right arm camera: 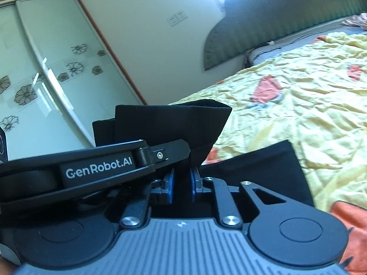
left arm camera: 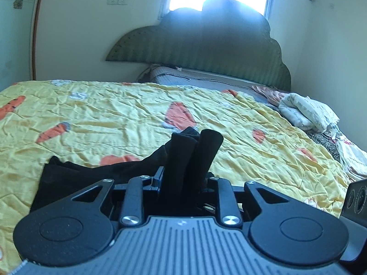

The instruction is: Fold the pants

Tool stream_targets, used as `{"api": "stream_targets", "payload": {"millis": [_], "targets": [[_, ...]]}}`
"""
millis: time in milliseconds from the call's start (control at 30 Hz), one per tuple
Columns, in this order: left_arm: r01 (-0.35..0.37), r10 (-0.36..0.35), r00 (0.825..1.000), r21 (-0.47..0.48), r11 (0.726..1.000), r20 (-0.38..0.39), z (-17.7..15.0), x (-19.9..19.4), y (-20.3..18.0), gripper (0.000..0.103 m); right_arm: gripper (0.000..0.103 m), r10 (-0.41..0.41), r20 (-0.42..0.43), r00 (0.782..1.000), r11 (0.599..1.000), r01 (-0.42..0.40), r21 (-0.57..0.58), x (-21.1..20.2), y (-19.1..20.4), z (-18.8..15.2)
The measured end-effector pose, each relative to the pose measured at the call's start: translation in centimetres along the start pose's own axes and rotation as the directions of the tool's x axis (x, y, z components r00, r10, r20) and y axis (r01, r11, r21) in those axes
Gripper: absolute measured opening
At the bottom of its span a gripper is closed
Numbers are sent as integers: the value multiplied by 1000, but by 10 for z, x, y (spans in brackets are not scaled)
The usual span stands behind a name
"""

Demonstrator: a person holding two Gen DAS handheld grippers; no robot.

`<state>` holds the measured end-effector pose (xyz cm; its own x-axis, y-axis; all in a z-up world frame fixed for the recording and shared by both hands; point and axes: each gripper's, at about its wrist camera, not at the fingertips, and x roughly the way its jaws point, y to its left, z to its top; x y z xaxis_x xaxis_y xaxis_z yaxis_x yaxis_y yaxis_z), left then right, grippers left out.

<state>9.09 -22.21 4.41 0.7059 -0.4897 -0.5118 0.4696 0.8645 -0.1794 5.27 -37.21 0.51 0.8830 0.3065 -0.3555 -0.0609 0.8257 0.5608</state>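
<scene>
The left hand-held gripper (left arm camera: 195, 137) is clamped on a bunched fold of the black fabric pants (left arm camera: 68, 174), which trail to its left over the yellow carrot-print quilt (left arm camera: 114, 114) on the bed. The right hand-held gripper (right arm camera: 182, 178), blue pads (right arm camera: 170, 183) pinching the same pants, sits just right of the left one's casing, lettered "GenRobot.AI" (right arm camera: 98, 170); both tilt slightly downward.
</scene>
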Motion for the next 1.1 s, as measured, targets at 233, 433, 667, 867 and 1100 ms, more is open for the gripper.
{"api": "stream_targets", "payload": {"millis": [233,433,667,867,1100], "targets": [[36,-35,998,16,999,-55,-5,24,-14,23,14,-40,-6,999,996,40,74,-2,-30,-2],[49,-46,995,31,998,-92,-11,37,-16,24,14,-61,-34,998,993,64,103,0,-44,-7],[49,-44,993,44,998,-112,-13,43,-18,24,14,-80,-58,995,992,85,98,3,-50,-10],[45,-39,994,59,997,-102,-12,42,-23,25,14,-88,-52,995,992,93,90,0,-49,-9],[48,-39,993,79,996,-112,-14,46,-30,25,14,-105,-50,993,991,109,84,-4,-51,-8]]}}
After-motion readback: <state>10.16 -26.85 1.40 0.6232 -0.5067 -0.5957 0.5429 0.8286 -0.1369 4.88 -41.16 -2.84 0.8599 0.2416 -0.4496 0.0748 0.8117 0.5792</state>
